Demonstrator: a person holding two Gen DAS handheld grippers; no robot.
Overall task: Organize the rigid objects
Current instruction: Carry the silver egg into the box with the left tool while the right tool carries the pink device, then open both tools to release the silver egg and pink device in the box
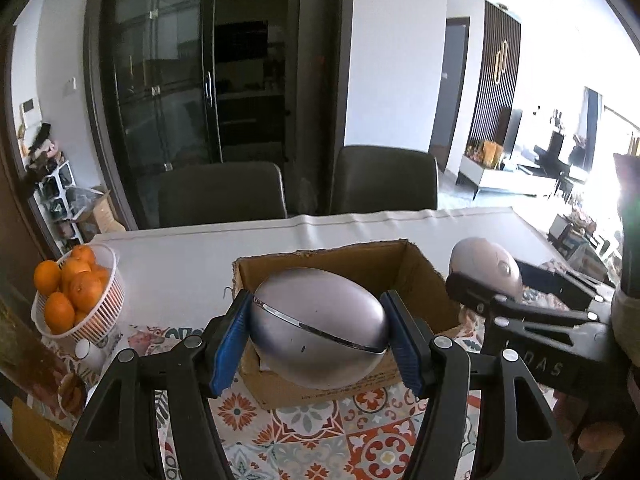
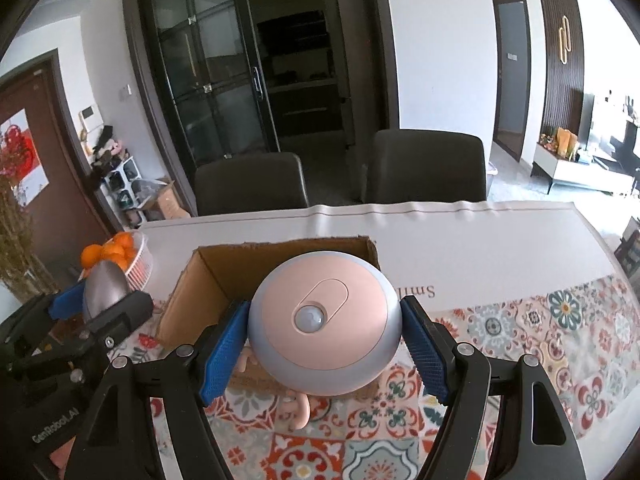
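My left gripper (image 1: 318, 340) is shut on a silver egg-shaped case (image 1: 318, 332) with a chrome seam, held above the near edge of an open cardboard box (image 1: 424, 276). My right gripper (image 2: 323, 340) is shut on a round pink device (image 2: 324, 320) with a sensor dome and a grey rim, held above the near side of the same box (image 2: 192, 292). A pink loop hangs under the device. Each gripper shows in the other view: the right one (image 1: 486, 276) at the box's right, the left one (image 2: 102, 292) at its left.
A white basket of oranges (image 1: 108, 308) stands at the table's left. The table has a patterned cloth (image 2: 540, 320) near me and a white sheet (image 1: 180, 260) beyond. Two dark chairs (image 1: 222, 196) stand behind the table. A small white cup (image 1: 86, 350) sits near the basket.
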